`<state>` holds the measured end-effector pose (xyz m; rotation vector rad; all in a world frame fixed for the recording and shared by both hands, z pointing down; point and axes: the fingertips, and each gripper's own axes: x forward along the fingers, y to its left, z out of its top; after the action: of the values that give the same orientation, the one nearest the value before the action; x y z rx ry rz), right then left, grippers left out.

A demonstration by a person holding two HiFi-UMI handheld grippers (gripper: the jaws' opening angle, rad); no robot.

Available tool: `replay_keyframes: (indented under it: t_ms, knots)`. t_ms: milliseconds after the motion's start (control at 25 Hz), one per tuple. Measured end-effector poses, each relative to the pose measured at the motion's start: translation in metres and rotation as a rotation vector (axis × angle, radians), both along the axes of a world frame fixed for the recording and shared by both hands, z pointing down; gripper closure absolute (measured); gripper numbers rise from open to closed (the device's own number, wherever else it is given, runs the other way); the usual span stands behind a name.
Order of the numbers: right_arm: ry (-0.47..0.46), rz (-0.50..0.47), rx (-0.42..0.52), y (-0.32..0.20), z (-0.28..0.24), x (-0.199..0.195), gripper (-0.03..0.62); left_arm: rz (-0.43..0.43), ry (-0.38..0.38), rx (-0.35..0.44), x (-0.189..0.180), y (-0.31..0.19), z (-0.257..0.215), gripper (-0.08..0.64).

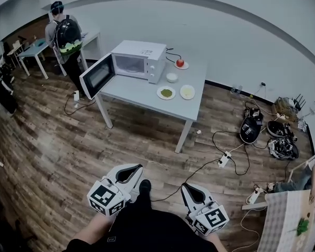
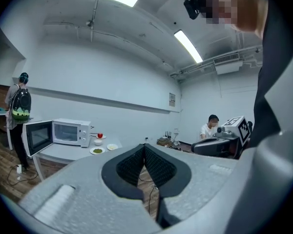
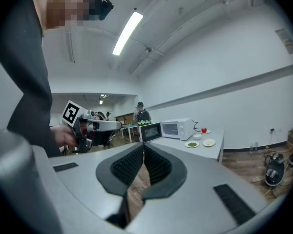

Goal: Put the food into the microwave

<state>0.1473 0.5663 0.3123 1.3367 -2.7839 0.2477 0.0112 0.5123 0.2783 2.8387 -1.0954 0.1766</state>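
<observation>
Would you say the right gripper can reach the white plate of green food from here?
Probably not: the right gripper is far from the white plate of green food; wooden floor lies between.

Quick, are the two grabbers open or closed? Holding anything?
Left gripper: closed, holding nothing.
Right gripper: closed, holding nothing.

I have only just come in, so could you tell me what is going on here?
A person holds the left gripper and right gripper, both shut and empty, well short of the table. On it a microwave stands with its door open, next to three plates of food and a small bowl, all untouched.
</observation>
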Motion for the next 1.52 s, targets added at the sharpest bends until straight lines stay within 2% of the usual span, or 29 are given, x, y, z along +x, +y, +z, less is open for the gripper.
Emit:
replay_keyframes:
  t_ms: [320, 720, 960, 1240, 1520]
  knots:
    - [0.021, 0.001, -0.029, -0.084, 0.004, -0.007, 0.575, 0.02, -0.007, 0.036, -0.001, -0.088, -0.008, 0.552]
    - [0.04, -0.017, -0.041, -0.213, -0.007, -0.059, 0.575, -0.002, 0.005, -0.004, -0.055, -0.206, -0.003, 0.552]
    - [0.079, -0.02, -0.033, -0.271, -0.011, -0.088, 0.575, 0.044, -0.02, -0.01, -0.072, -0.256, 0.0, 0.552]
    - [0.097, -0.002, -0.054, -0.315, -0.002, -0.089, 0.575, 0.079, -0.041, -0.035, -0.065, -0.303, 0.007, 0.552]
    - [0.104, 0.01, -0.054, -0.363, 0.01, -0.069, 0.575, 0.09, -0.082, -0.075, -0.045, -0.352, 0.023, 0.552]
